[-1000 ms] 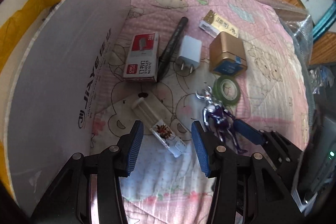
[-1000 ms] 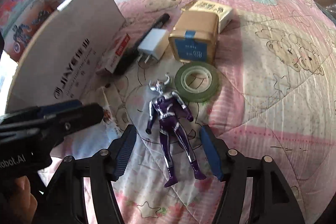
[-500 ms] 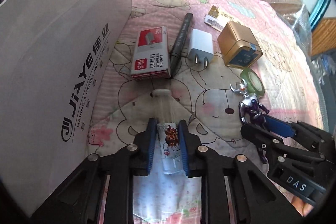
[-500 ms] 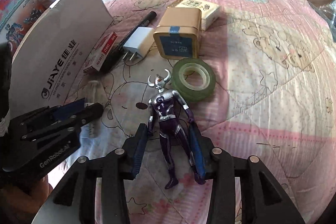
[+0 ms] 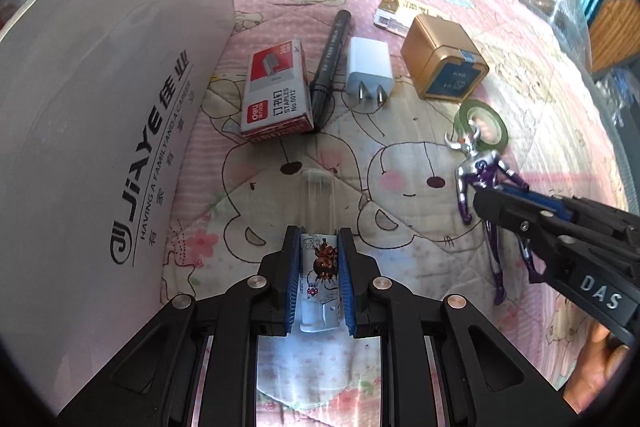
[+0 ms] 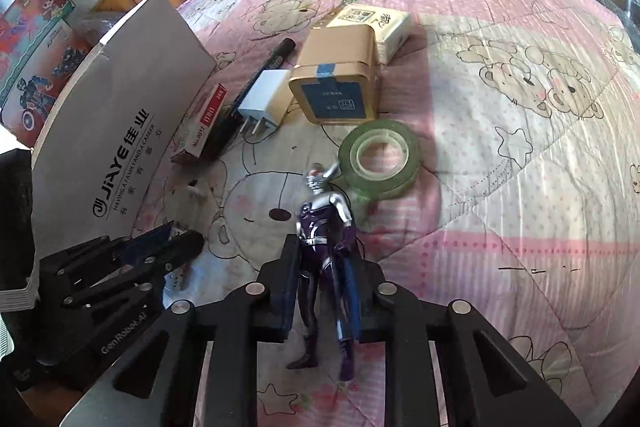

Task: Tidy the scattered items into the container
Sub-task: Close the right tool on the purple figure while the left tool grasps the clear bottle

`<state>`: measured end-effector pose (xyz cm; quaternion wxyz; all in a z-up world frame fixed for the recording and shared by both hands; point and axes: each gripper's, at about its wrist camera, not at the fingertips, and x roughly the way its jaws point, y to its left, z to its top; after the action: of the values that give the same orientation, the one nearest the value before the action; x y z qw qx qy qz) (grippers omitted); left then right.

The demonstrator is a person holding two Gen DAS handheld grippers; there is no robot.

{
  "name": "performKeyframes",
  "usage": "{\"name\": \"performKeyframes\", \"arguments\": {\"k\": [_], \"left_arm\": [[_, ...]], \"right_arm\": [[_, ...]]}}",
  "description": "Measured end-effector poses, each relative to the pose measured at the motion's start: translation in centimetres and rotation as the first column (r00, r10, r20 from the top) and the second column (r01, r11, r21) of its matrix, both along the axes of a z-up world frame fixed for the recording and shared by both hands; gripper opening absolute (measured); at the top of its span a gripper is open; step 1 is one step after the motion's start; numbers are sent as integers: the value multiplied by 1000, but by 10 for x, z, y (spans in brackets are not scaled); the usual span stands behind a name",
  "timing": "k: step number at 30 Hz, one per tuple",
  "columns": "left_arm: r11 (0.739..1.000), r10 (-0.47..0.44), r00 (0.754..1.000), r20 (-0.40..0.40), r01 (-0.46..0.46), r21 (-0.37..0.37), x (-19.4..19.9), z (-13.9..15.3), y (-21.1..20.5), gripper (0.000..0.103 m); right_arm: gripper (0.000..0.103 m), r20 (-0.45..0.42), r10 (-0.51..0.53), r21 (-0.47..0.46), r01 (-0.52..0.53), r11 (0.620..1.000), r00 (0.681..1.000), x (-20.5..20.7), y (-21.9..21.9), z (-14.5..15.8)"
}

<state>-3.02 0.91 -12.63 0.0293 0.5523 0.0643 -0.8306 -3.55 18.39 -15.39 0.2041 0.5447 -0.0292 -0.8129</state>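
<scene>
While the left gripper (image 5: 319,279) is clamped on the tube (image 5: 320,275) and the right gripper (image 6: 322,287), just closed, on the figure (image 6: 324,227), either could be dropped short of the box (image 5: 108,131) if tilted.

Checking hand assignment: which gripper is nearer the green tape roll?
Right. The right gripper, shut on the purple figure, sits just below the green tape roll; the left gripper is farther off, by the white box.
</scene>
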Motion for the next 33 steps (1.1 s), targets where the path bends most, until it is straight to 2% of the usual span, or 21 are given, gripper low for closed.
{"name": "performKeyframes", "arguments": {"k": [3,7,12,15,22,27,29,33], "left_arm": [[999,-32,999,29,33,-31,-5,1,3,18],[998,-59,997,51,60,-29,-9,4,0,18],[997,-80,997,19,80,22,0,6,-14,18],[995,-71,997,0,70,64,5,8,-23,18],[994,-65,998,-6,66,90,14,7,-35,18],[990,-47,998,-28,51,135,16,3,-30,18],[988,-44,998,-42,49,149,19,8,-29,18],[986,-42,996,-84,54,157,27,27,-31,18]], "right_arm": [[19,0,-14,-32,14,999,1000,1,1,6],[19,6,-21,-38,21,999,1000,3,1,5],[21,8,-11,-18,11,1000,1000,0,-5,-5],[22,-41,13,6,-13,1000,999,2,-14,-5],[19,-57,-27,3,27,1000,998,6,-24,-2],[19,-43,-46,-69,43,997,998,8,-19,1],[19,-44,-50,-103,45,994,998,17,-3,13],[19,-68,-36,-133,27,991,997,24,-1,25]]}}
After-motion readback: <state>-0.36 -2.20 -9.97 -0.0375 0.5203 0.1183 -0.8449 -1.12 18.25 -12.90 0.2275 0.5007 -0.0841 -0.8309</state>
